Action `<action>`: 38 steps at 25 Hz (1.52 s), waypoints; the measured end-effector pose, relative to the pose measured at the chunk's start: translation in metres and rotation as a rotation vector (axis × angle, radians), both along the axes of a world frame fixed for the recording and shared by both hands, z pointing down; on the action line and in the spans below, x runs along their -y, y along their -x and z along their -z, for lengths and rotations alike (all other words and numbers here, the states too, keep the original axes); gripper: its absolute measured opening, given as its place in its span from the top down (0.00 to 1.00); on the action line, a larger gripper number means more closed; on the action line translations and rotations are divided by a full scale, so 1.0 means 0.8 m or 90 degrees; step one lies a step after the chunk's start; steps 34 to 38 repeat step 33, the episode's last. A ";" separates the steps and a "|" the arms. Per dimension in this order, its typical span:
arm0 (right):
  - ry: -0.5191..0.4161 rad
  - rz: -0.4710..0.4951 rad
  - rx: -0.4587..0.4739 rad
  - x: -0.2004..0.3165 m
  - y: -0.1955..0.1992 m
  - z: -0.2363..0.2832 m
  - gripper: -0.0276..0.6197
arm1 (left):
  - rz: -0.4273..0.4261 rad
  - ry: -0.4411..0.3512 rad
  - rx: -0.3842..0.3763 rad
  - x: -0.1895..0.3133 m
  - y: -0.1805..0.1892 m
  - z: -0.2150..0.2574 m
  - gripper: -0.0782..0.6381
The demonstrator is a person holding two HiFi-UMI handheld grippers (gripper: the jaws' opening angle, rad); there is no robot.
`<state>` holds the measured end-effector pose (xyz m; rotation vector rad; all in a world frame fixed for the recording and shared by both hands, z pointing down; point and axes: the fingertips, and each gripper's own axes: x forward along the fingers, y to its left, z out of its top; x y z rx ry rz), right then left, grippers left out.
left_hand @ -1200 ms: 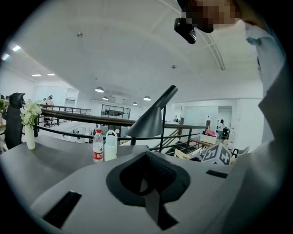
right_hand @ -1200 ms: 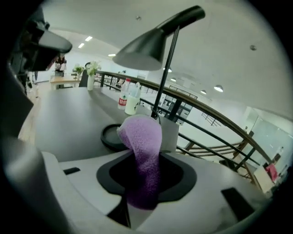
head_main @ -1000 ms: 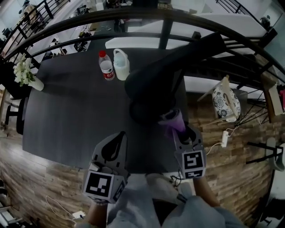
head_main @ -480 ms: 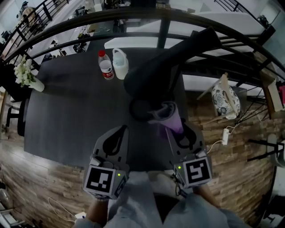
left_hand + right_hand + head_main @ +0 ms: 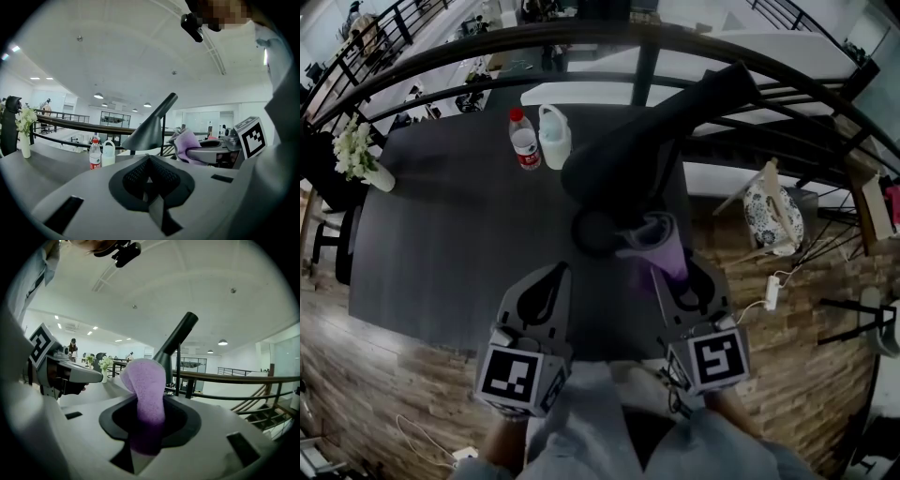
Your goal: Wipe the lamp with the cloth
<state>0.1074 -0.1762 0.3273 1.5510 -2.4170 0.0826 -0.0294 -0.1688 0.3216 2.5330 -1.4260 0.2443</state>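
Head view looks steeply down on the desk [image 5: 441, 234]; both gripper views skim low across it, sharing the lamp [image 5: 619, 159].

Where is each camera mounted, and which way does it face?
Head view: on the head, steeply down at table, lamp, left gripper, right gripper, forearms.
Left gripper view: rides that gripper, along its shut jaws towards the bottle; right gripper shows.
Right gripper view: rides that gripper, along jaws clamping the cloth; left gripper shows.
All three share the lamp.
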 end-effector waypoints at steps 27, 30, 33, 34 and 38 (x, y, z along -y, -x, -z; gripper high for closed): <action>0.006 -0.001 0.003 0.000 -0.004 -0.002 0.76 | -0.002 -0.002 0.000 -0.005 0.000 -0.004 0.88; 0.007 0.000 -0.001 0.000 -0.004 -0.003 0.76 | -0.001 -0.001 0.000 -0.005 0.000 -0.005 0.88; 0.009 -0.001 -0.001 0.000 -0.004 -0.004 0.76 | -0.003 0.002 -0.001 -0.006 0.000 -0.005 0.88; 0.009 -0.001 -0.001 0.000 -0.004 -0.004 0.76 | -0.003 0.002 -0.001 -0.006 0.000 -0.005 0.88; 0.009 -0.001 -0.001 0.000 -0.004 -0.004 0.76 | -0.003 0.002 -0.001 -0.006 0.000 -0.005 0.88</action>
